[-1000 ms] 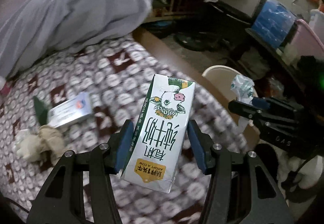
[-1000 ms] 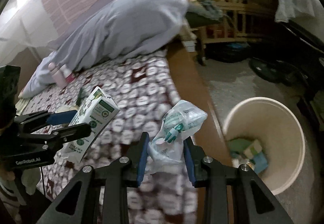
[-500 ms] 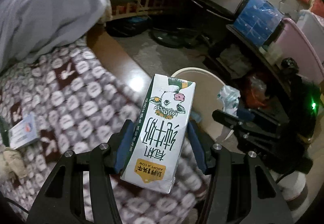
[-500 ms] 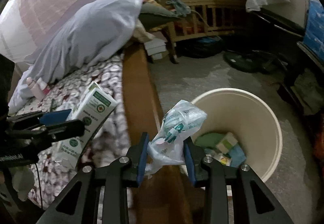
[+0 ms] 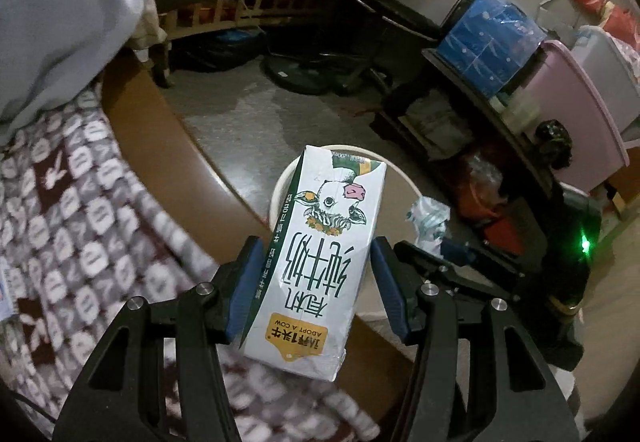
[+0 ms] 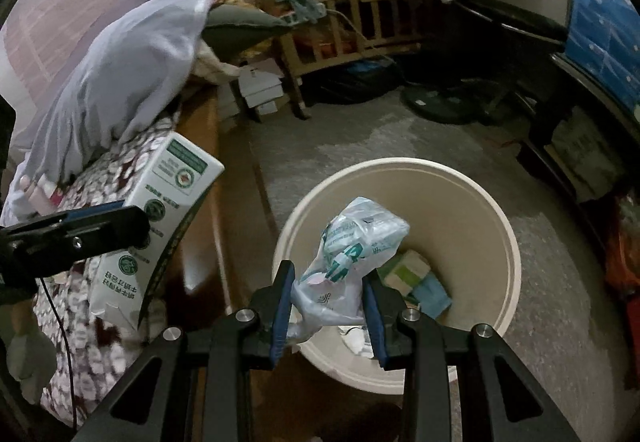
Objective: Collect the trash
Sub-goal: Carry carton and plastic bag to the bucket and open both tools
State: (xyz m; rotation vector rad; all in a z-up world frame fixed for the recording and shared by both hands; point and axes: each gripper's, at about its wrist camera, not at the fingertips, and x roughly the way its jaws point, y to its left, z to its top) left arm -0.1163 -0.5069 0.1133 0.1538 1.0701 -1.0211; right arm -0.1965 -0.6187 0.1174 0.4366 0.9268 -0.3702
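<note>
My left gripper (image 5: 316, 274) is shut on a white and green milk carton (image 5: 320, 254) with a cow picture, held above the bed's wooden edge. The carton also shows in the right wrist view (image 6: 160, 226). My right gripper (image 6: 328, 298) is shut on a crumpled clear plastic bag (image 6: 352, 250) with green print, held over the near rim of a cream round trash bin (image 6: 480, 202). The bin holds several boxes and wrappers (image 6: 420, 278). In the left wrist view the bin (image 5: 280, 198) is mostly hidden behind the carton, and the plastic bag (image 5: 428, 222) shows to its right.
A bed with a brown and white patterned blanket (image 5: 72, 210) and wooden side rail (image 5: 168, 146) lies at left. A grey quilt (image 6: 120, 70) is piled on it. A wooden crib (image 6: 352, 14), a fan base (image 6: 440, 102) and shelves with storage boxes (image 5: 568, 90) surround the grey floor (image 6: 360, 138).
Both grippers have moved right, off the bed and toward the bin. The plastic bag is now over the bin's near rim. Both grips are unchanged.
</note>
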